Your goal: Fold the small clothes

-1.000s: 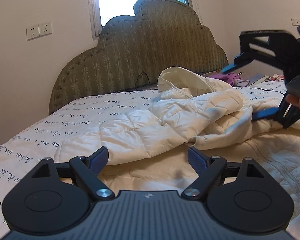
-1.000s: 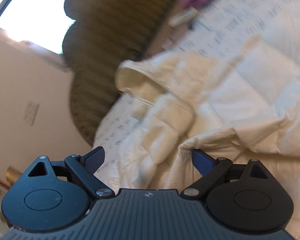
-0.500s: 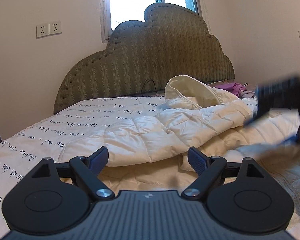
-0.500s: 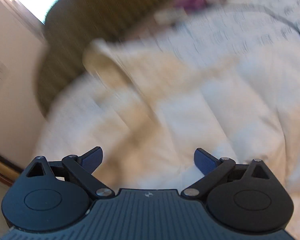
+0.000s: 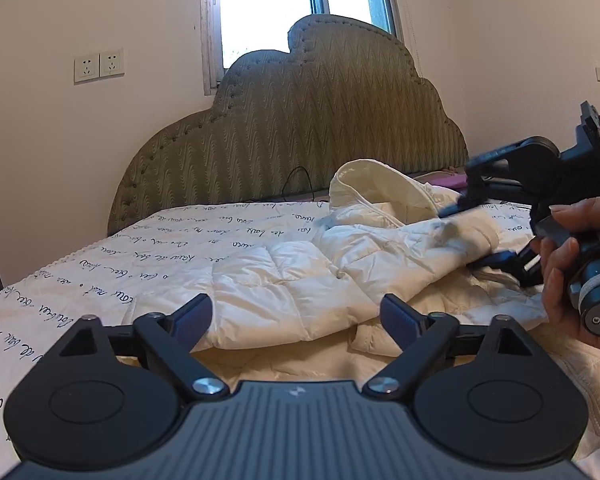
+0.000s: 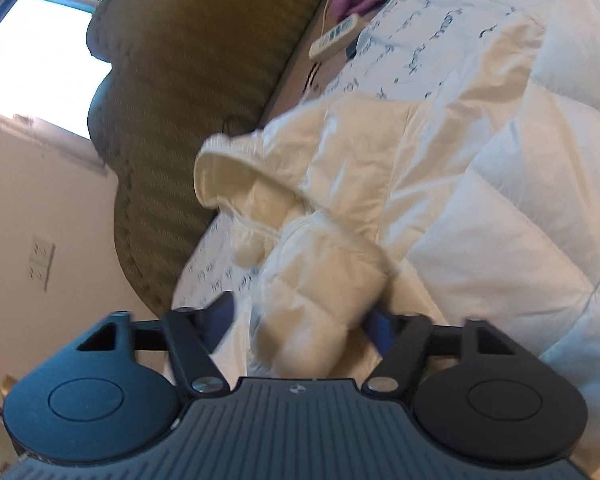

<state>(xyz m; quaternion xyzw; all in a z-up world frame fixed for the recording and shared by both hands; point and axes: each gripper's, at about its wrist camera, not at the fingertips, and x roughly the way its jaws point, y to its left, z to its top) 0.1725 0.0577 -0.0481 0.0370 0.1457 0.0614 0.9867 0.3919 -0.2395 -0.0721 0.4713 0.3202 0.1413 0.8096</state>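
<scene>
A cream quilted hooded jacket (image 5: pixel 300 280) lies crumpled on the script-printed bedspread (image 5: pixel 148 256), its hood (image 5: pixel 380 188) raised toward the padded headboard (image 5: pixel 300 128). The left gripper (image 5: pixel 296 316), whose jaws have just been opening, is spread wide above the near hem with nothing between them. The right gripper (image 6: pixel 304 320), in a person's hand (image 5: pixel 568 264), has just been closing around a puffy sleeve (image 6: pixel 320 292); whether the pads already press it cannot be told.
</scene>
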